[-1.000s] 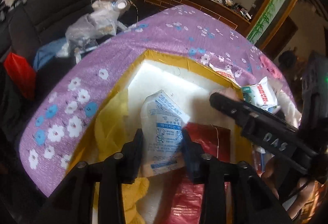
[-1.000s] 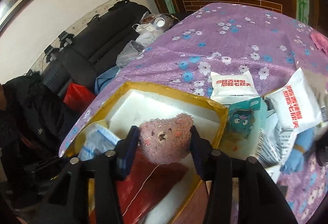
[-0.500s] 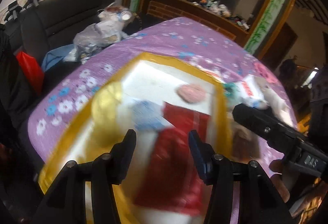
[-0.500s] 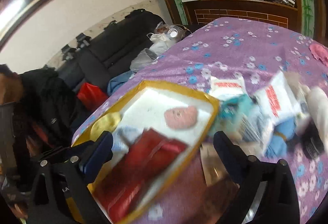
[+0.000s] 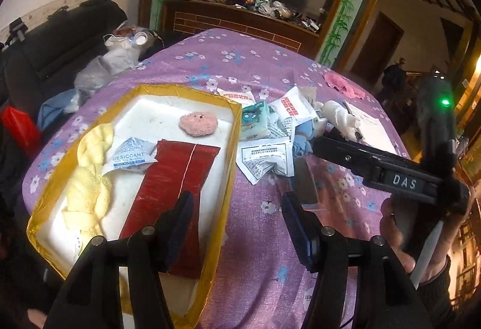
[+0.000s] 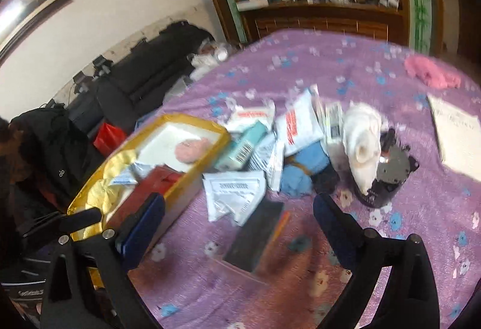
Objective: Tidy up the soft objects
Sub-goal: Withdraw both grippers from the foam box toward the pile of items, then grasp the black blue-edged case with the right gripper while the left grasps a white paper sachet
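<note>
Both tools empty. Left gripper (image 5: 236, 219) with jaws well apart, just been widening, nothing between them, hovering over the near rim of the yellow-edged box (image 5: 234, 130). Right gripper (image 6: 239, 213) spread to its widest, also bare, above the purple flowered cloth (image 6: 390, 253) just outside the box.

Already inside the box: pink plush (image 5: 198, 124) at the far end, desiccant sachet (image 5: 132, 157) toward the middle, red flat pouch (image 5: 177, 187) beside it, pale yellow knit (image 5: 90, 178) along the outer wall. Still outside the box, just past its far corner: a heap of white packets (image 6: 297, 127), a teal pack (image 5: 255, 121), blue cloth (image 6: 303, 175), a white rolled cloth (image 6: 363, 145). Pink cloth (image 6: 430, 73) well away from the box.

Risks, as a judgement: overlapping packets likely to come up two at a time or slide off smooth film; a dark hard-looking disc (image 6: 390, 175) under the white roll could get dragged along; a grey flat block (image 6: 255, 235) near the box might be mistaken for something soft.

Legible: "DESICCANT" on the sachet; "DAS" on the right tool's body. Red characters on the white packets, too small to read.
</note>
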Demonstrator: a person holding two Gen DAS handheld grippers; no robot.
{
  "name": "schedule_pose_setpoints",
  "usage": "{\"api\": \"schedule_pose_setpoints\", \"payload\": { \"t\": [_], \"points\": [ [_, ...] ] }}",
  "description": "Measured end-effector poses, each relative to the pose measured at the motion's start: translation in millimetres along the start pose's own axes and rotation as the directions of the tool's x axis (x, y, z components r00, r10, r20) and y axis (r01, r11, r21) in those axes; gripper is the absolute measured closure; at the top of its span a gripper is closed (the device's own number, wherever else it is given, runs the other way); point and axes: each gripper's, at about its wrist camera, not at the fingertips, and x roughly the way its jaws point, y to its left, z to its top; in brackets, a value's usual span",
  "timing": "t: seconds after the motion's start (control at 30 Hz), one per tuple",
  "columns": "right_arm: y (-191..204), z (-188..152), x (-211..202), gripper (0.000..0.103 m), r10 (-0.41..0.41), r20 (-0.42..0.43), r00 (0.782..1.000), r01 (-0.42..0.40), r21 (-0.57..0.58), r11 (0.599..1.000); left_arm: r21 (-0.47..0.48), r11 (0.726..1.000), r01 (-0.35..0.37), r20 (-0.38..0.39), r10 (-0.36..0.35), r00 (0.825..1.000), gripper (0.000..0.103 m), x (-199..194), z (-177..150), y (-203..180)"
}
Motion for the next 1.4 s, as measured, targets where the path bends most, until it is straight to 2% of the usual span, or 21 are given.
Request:
{"api": "schedule_pose_setpoints", "payload": {
  "t": [0.07, 0.23, 0.27, 0.33, 0.43, 0.53, 0.7, 0.9, 1.23, 1.3, 1.37, 1.4],
  "points": [
    [-11, -3, 11, 0.004, 0.036, -0.024, 0.999, -0.036, -0.004, 0.999, -0.033, 0.999, -0.021, -0.001, 0.021, 1.0, 0.039, 3, -1, 4],
    [-24, -14, 22, 0.004, 0.036, -0.018, 0.999, -0.035, 0.021, 0.999, -0.093, 0.99, -0.103, -0.001, 0.103, 0.995, 0.039, 17, 0, 12],
    [-24, -13, 16, 0.004, 0.055, 0.009, 0.998, -0.055, 0.022, 0.998, -0.105, 0.989, -0.103, 0.001, 0.104, 0.995, 0.039, 18, 1, 13],
    [-23, -12, 11, 0.004, 0.054, 0.04, 0.998, -0.054, 0.017, 0.998, -0.117, 0.99, -0.082, -0.009, 0.082, 0.997, 0.039, 22, 4, 12],
    [-27, -14, 17, 0.004, 0.031, 0.015, 0.999, -0.031, 0.033, 0.999, -0.113, 0.993, -0.042, -0.014, 0.041, 0.999, 0.039, 22, 10, 4],
    [-33, -14, 16, 0.004, 0.024, 0.022, 0.999, -0.026, 0.065, 0.998, -0.04, 0.998, -0.041, 0.007, 0.041, 0.999, 0.039, 23, 15, -12],
    [-39, -16, 16, 0.004, -0.022, 0.014, 1.0, 0.021, 0.097, 0.995, -0.015, 0.999, 0.031, -0.057, -0.032, 0.998, 0.039, 35, 20, -26],
    [-47, -20, 13, 0.004, -0.088, 0.019, 0.996, 0.084, 0.151, 0.985, 0.031, 0.999, 0.019, -0.078, -0.017, 0.997, 0.039, 39, 21, -36],
    [-62, -18, 8, 0.007, -0.043, 0.013, 0.999, 0.039, 0.205, 0.978, 0.065, 0.997, 0.037, -0.099, -0.03, 0.995, 0.04, 51, 31, -45],
    [-64, -18, 6, 0.009, -0.022, 0.017, 1.0, 0.018, 0.212, 0.977, 0.09, 0.996, 0.026, -0.105, -0.017, 0.994, 0.04, 57, 35, -50],
    [-65, -18, 7, 0.017, -0.019, 0.01, 1.0, 0.016, 0.221, 0.975, 0.101, 0.994, 0.05, -0.134, -0.037, 0.99, 0.04, 66, 36, -54],
    [-67, -18, 8, 0.02, -0.011, 0.004, 1.0, 0.009, 0.229, 0.973, 0.106, 0.992, 0.062, -0.152, -0.045, 0.987, 0.046, 70, 37, -54]
  ]
}}
